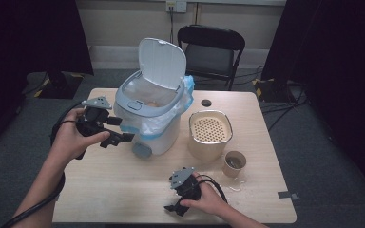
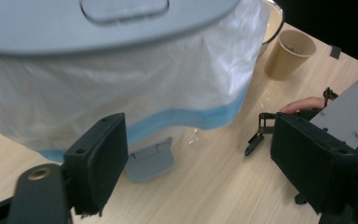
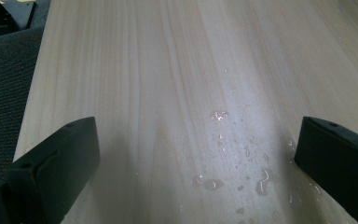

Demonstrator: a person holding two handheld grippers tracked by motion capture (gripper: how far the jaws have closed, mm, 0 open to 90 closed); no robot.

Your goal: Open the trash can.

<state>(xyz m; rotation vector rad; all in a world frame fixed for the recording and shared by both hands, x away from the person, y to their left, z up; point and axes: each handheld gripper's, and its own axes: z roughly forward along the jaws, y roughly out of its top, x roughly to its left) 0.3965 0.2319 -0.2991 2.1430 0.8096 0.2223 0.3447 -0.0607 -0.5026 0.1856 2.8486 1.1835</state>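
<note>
Your left gripper (image 1: pixel 119 137) hangs just off the front-left side of the pedal bin (image 1: pixel 152 123), at about nine o'clock from the bin's body in the high view. Its jaws are released and spread wide, with nothing between the pads; in the left gripper view (image 2: pixel 196 172) they frame the white bin liner (image 2: pixel 135 88) with its blue band and the grey foot pedal (image 2: pixel 150 162) at the bin's base, without touching either. Your left hand (image 1: pixel 76 137) wraps the gripper body from behind.

The bin stands on the wooden table (image 1: pixel 123 190), toward the twelve o'clock edge and left of centre. Its white lid (image 1: pixel 161 62) is tipped up and back, so the mouth is open, and the liner is folded over the rim.

At three o'clock from the bin sits a beige container with a perforated insert (image 1: pixel 210 133). Just beyond that, at about four o'clock from it, stands a paper cup (image 1: pixel 234 163). A small dark round cap (image 1: pixel 206 102) lies at twelve o'clock from the container.

Your right gripper (image 1: pixel 176 208) rests low near the six o'clock edge of the table, held in your right hand (image 1: pixel 206 199). Its jaws are also released and wide apart; in the right gripper view (image 3: pixel 200 168) they frame bare tabletop with scattered water droplets (image 3: pixel 214 182).
</note>
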